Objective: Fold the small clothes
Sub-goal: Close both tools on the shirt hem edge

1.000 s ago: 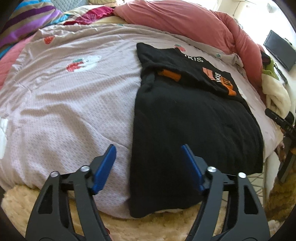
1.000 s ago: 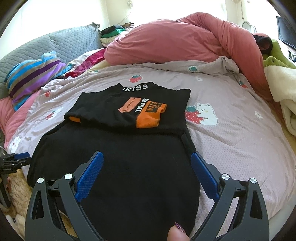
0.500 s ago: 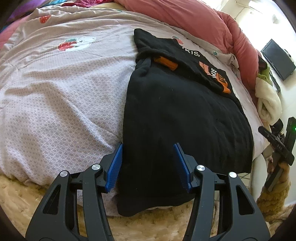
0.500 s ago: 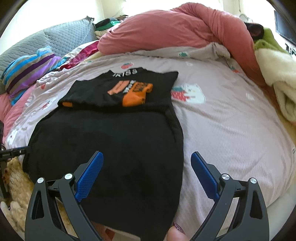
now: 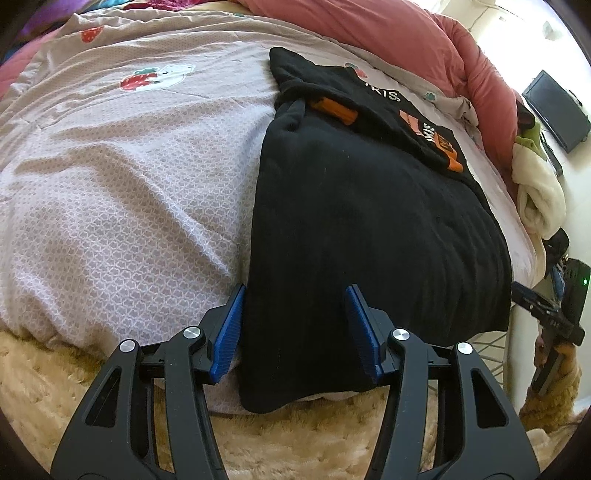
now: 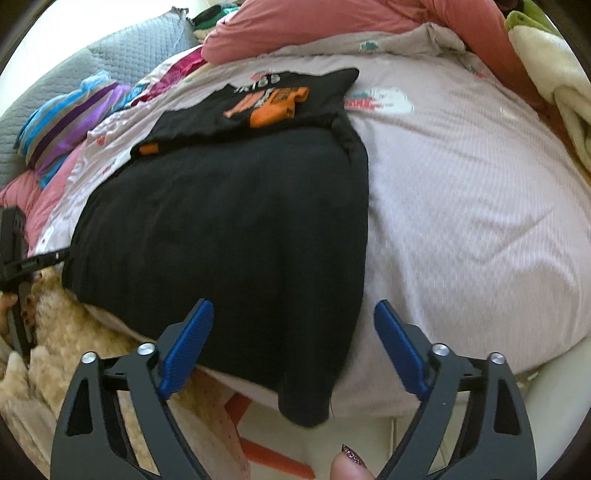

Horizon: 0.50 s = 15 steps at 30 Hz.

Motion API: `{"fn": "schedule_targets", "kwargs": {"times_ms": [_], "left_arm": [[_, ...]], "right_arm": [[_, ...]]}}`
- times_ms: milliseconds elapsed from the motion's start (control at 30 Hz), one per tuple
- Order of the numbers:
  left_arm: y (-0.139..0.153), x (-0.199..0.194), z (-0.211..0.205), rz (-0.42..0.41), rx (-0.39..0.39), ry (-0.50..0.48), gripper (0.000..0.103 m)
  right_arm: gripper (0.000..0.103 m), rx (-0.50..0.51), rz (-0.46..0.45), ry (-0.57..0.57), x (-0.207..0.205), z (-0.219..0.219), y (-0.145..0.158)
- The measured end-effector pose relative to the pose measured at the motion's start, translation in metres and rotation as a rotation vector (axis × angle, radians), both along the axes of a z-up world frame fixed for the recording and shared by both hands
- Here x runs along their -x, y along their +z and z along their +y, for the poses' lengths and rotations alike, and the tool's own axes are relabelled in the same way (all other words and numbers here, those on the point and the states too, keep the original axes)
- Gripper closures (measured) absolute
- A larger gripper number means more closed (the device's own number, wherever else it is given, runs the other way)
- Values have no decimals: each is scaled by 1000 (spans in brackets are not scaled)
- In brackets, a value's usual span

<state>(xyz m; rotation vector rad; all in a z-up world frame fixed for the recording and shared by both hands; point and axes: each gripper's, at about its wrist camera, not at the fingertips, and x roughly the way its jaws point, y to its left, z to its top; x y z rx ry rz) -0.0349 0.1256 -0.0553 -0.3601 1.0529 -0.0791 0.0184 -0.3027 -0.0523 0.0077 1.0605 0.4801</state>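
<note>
A bed covered by a pale pink quilt (image 5: 122, 177) printed with strawberries and a bear carries everything. A black garment (image 5: 369, 229) with orange patches lies spread flat on it, its near hem hanging over the bed's edge and its top part folded down. Behind it lie a bunched red duvet (image 6: 332, 26), a striped cloth (image 6: 70, 114) by a grey quilted pillow (image 6: 122, 55), and a cream fleece blanket (image 5: 539, 199) at the side.

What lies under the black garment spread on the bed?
Under the black garment lies the pink patterned quilt, visible around its edges. Its near hem overhangs the bed edge. Whatever sits directly beneath the fabric is covered.
</note>
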Motion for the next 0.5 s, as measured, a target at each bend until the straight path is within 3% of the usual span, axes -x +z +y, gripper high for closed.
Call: {"fn": "schedule_targets", "kwargs": {"times_ms": [133,267,433,500], "left_arm": [[0,2,-2,4,-11,-4,57],[0,6,-4,10,-17,-5,57],[-2,12,-5,15,-14,-3,57],[-5,14,-5,18,-5,-1,57]], "right_arm": [[25,-19,38,-1,5,-4,-8],[39,-28,69,10,8,-4,-16],[41,-49,99,5,9,-8,-28],[49,-68,108,-6,8,-12,-32]]}}
